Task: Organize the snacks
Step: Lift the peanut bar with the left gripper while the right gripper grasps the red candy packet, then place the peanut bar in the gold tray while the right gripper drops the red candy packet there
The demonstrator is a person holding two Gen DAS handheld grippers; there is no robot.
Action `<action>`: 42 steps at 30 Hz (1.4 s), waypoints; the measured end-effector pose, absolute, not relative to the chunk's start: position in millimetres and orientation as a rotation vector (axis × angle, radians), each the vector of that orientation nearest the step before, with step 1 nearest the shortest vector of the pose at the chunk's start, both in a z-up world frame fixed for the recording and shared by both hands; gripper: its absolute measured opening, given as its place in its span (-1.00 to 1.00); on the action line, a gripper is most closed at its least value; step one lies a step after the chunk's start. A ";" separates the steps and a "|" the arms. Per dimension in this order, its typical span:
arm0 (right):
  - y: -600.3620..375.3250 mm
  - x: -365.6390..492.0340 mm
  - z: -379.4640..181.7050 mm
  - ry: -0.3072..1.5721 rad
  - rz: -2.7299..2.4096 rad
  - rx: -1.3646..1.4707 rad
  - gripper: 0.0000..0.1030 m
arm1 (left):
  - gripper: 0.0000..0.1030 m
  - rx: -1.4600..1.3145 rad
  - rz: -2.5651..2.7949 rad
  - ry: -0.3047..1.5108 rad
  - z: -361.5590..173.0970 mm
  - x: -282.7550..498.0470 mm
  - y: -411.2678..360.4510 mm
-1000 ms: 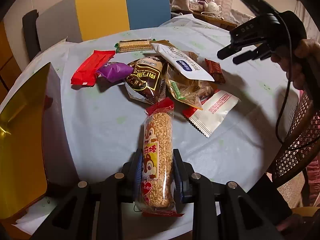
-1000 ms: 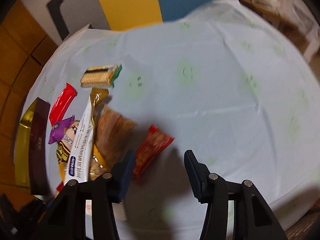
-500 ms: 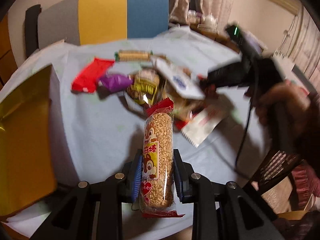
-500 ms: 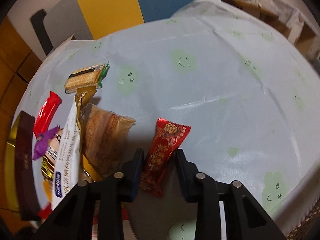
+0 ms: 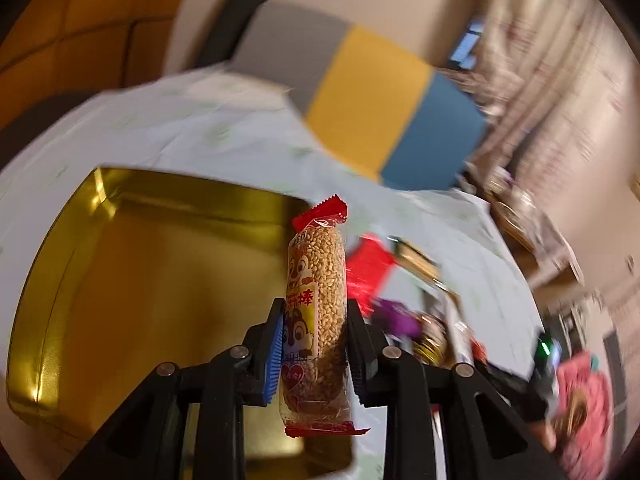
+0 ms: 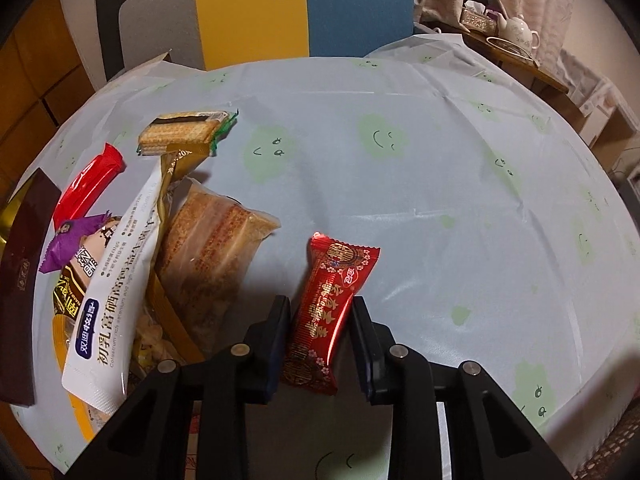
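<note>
Snacks crowd the left of the right wrist view: a red bar [image 6: 87, 185], purple sweet [image 6: 70, 240], white sachet [image 6: 116, 280] and brown cake [image 6: 216, 256] on the pale surface [image 6: 440, 160]. Lower centre, the right claw [image 6: 320, 336] pinches a glossy red packet [image 6: 328, 316]. In the blurred left wrist view, the left claw [image 5: 314, 346] pinches a puffed-rice stick [image 5: 316, 312] above a gold tin [image 5: 152, 280].

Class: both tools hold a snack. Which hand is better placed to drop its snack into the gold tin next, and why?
Left. The left tool grips the rice bar right over the gold tin; the right tool grips its red packet over the tablecloth.
</note>
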State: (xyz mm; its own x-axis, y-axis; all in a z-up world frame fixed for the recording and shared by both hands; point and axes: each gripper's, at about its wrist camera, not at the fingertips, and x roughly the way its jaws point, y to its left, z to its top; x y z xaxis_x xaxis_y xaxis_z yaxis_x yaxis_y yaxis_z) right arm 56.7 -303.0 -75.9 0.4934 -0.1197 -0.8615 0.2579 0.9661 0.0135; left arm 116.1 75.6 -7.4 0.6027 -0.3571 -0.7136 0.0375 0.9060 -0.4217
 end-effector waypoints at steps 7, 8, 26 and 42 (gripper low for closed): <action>-298.8 56.9 -78.4 1.028 -0.225 0.135 -0.41 | -0.44 -0.488 -0.124 1.067 -48.5 187.7 74.5; -299.2 57.5 -78.3 1.029 -0.223 0.138 -0.41 | -0.41 -0.486 -0.093 1.079 -52.1 193.8 71.6; -303.9 52.7 -75.6 1.016 -0.246 0.193 -0.50 | -0.34 -0.227 -0.169 0.996 -34.2 131.3 49.7; -318.6 21.9 -36.3 0.899 -0.231 0.366 -0.56 | -0.34 -0.299 -0.073 0.963 -32.7 66.9 98.3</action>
State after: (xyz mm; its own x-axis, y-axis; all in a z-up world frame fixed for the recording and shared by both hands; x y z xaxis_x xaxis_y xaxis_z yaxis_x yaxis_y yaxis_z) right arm 21.9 -318.6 -36.3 0.6038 -0.0432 -0.7960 0.3455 0.9141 0.2125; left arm 66.9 98.4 -32.7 0.5719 -0.1930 -0.7973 -0.0710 0.9566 -0.2825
